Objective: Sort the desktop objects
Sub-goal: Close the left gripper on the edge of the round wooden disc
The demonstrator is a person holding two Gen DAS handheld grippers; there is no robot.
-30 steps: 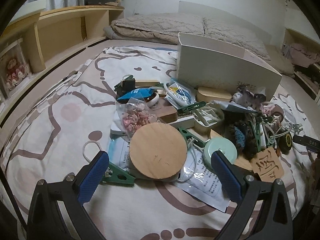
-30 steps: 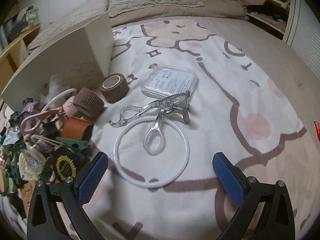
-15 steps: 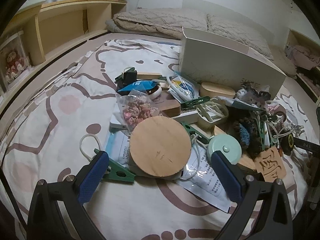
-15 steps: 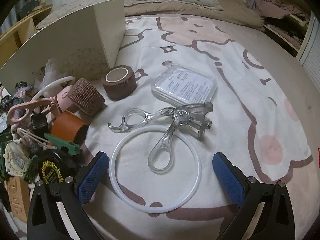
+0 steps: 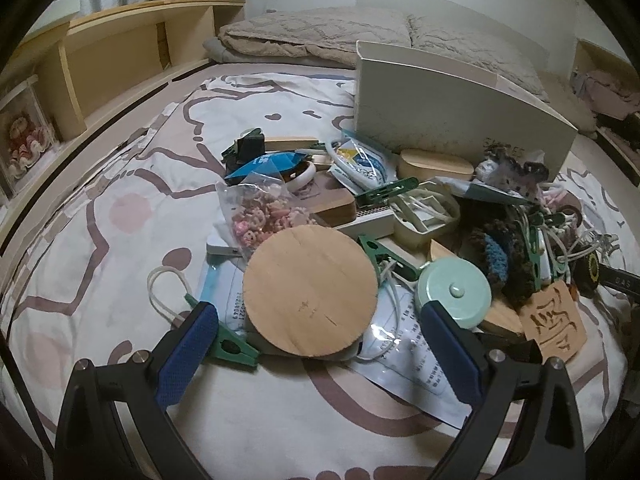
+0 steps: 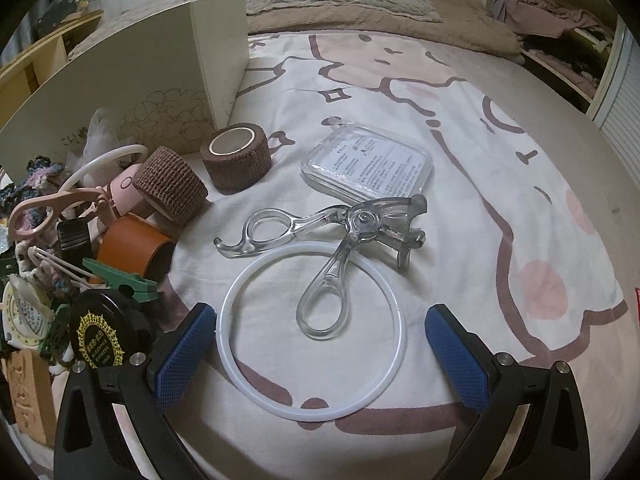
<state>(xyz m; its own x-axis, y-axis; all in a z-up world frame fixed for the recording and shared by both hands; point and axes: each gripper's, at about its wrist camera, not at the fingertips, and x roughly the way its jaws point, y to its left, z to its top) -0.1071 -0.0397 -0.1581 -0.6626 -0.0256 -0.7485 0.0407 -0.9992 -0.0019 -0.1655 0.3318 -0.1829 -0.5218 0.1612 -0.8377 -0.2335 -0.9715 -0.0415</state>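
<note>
A heap of small objects lies on a patterned bedsheet. In the left wrist view my left gripper (image 5: 318, 330) is open, straddling the near edge of a round wooden disc (image 5: 310, 290); a mint round tin (image 5: 454, 294) and a green clip (image 5: 232, 346) lie beside its fingers. In the right wrist view my right gripper (image 6: 320, 340) is open over a white ring (image 6: 310, 402) and a clear plastic scissor-like tool (image 6: 340, 240). Two brown tape rolls (image 6: 238, 158), a clear flat case (image 6: 368, 168) and a black round lid (image 6: 100, 336) lie nearby.
A white open box (image 5: 452, 104) stands behind the heap, also the white open box (image 6: 132, 92) at the left in the right wrist view. A wooden shelf (image 5: 120, 52) runs along the left. Pillows (image 5: 320, 34) lie at the head. Bare sheet (image 6: 500, 216) extends right.
Both grippers have advanced and dropped closer to the objects. The disc sits nearer between the left fingers, and the ring and clear tool now lie between the right fingers.
</note>
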